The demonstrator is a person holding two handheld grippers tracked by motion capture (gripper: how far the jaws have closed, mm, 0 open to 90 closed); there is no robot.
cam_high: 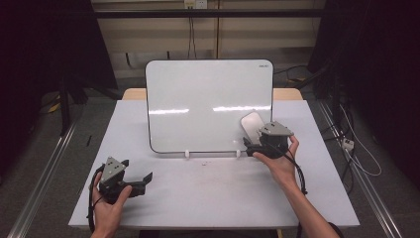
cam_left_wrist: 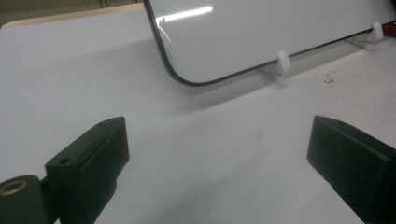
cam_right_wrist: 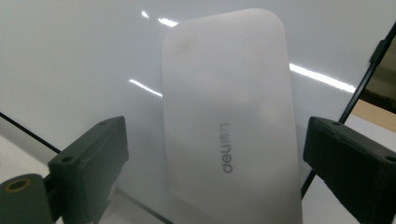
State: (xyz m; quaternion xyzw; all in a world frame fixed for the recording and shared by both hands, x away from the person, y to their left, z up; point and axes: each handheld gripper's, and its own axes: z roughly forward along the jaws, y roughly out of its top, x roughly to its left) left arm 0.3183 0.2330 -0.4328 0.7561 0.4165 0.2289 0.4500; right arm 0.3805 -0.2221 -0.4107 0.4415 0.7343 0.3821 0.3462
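Note:
A white whiteboard (cam_high: 208, 104) stands upright on small white feet (cam_left_wrist: 281, 65) at the middle of the table. A pale grey eraser (cam_high: 251, 124) marked "deli" rests against the board's lower right part. My right gripper (cam_high: 251, 145) is open just in front of it. In the right gripper view the eraser (cam_right_wrist: 229, 121) lies between the two wide-apart jaws and touches neither. My left gripper (cam_high: 143, 181) is open low over the table at the front left, with nothing between its jaws (cam_left_wrist: 215, 135); it faces the board's lower left corner (cam_left_wrist: 187, 79).
The light grey table (cam_high: 208, 198) has a few dark crumbs (cam_left_wrist: 329, 78) near the board's feet. Cables trail from both grippers off the front edge. Dark curtains, floor rails and loose cables (cam_high: 356, 148) surround the table.

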